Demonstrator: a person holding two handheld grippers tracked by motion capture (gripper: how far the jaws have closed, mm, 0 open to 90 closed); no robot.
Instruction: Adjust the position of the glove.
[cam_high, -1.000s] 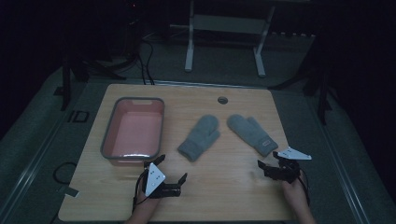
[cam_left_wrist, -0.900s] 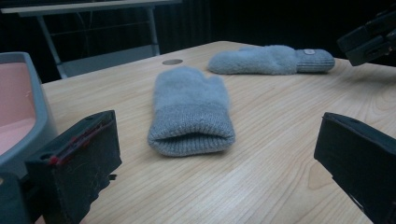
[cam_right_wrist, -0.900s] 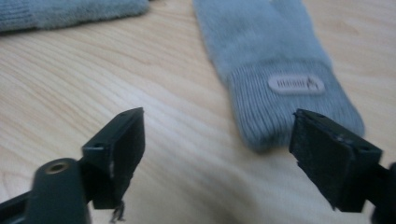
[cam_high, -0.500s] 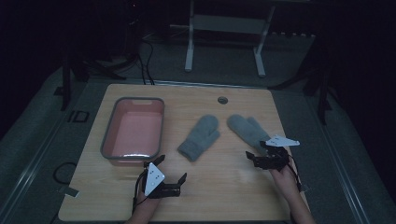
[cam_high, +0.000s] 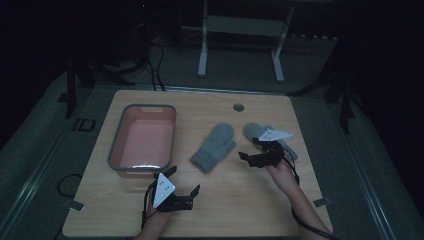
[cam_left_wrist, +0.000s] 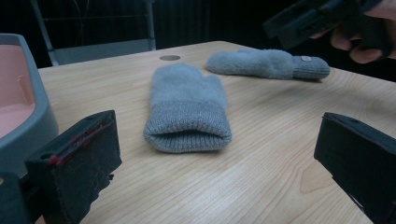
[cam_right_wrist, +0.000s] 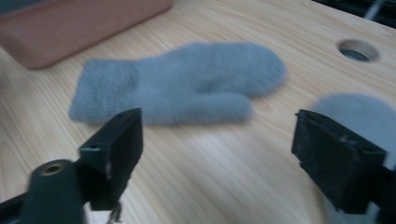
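Two grey mittens lie on the wooden table (cam_high: 240, 200). The left mitten (cam_high: 215, 147) (cam_left_wrist: 187, 107) (cam_right_wrist: 187, 88) lies flat at the middle, cuff toward me. The right mitten (cam_high: 252, 131) (cam_left_wrist: 266, 63) (cam_right_wrist: 359, 116) lies beside it, partly hidden under my right gripper (cam_high: 248, 150) (cam_right_wrist: 217, 154). That gripper hovers above the table between the mittens; its jaws have just been opening and stand open with nothing between them. My left gripper (cam_high: 183, 180) (cam_left_wrist: 217, 158) rests open near the front edge, pointing at the left mitten's cuff.
A pink tray with a grey rim (cam_high: 149, 106) (cam_left_wrist: 28, 116) (cam_right_wrist: 79, 23) stands at the left, with nothing in it. A round cable hole (cam_high: 238, 107) (cam_right_wrist: 355, 50) sits near the table's far edge. A metal stand (cam_high: 240, 40) is behind the table.
My right gripper has moved left and away from the table's right front, up over the right mitten. The left gripper has stayed put.
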